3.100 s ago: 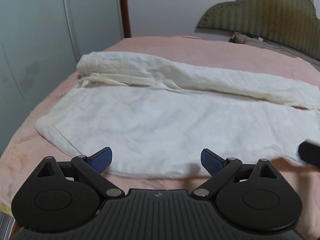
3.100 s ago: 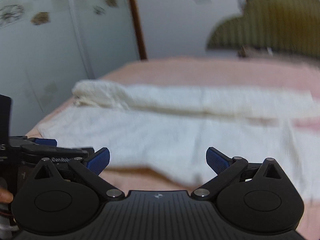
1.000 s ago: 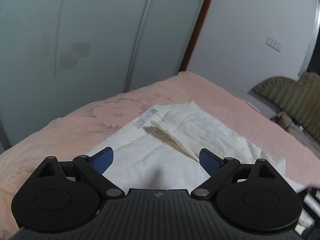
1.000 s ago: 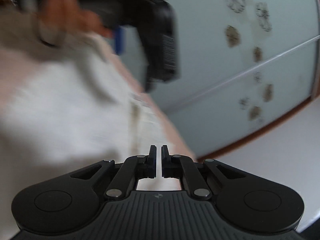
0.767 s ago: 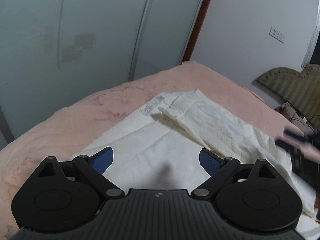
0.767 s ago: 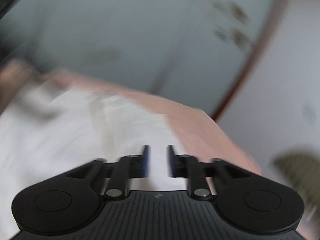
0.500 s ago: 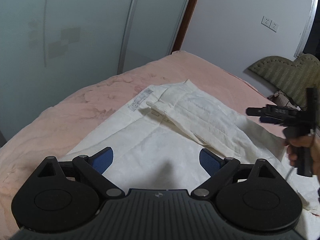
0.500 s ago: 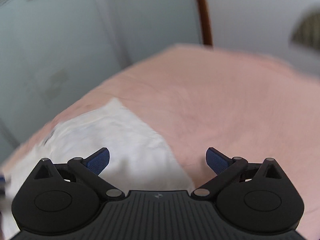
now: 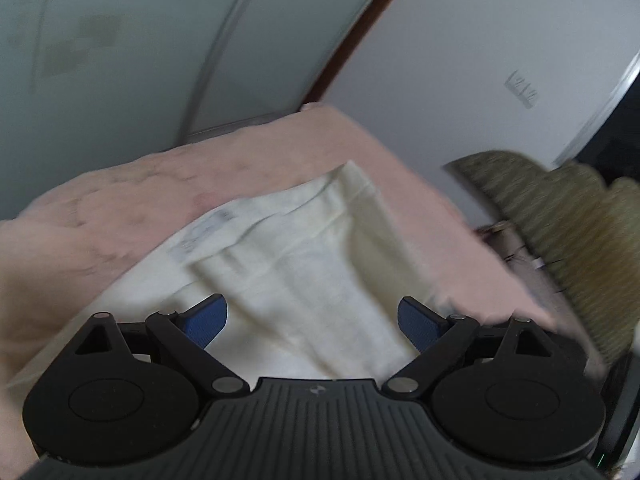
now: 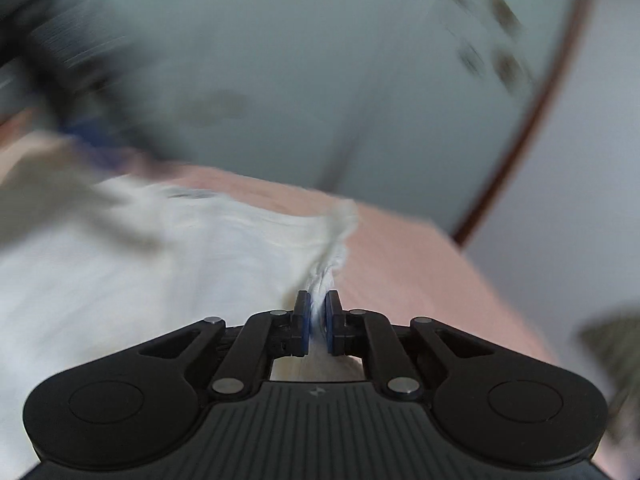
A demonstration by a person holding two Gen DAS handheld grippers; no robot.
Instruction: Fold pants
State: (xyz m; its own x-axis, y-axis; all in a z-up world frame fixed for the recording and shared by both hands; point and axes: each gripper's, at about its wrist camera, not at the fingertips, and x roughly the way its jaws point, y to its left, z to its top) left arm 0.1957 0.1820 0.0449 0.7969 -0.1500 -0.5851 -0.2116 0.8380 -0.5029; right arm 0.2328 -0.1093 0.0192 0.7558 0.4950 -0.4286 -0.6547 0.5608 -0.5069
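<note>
Right wrist: fingers (image 10: pixel 302 322) now apparently pinch pants (image 10: pixel 224 248).

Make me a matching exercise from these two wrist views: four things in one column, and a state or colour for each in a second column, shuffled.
Column one:
1. left gripper
2. right gripper
3. cream-white fabric pants
4. pink bedspread

Column two:
A. clamped on a bunched edge of cloth
B. lying partly folded over itself
C. fingers spread wide, holding nothing
D. spread under the garment

Pairs: 1-C, 2-A, 3-B, 4-D
</note>
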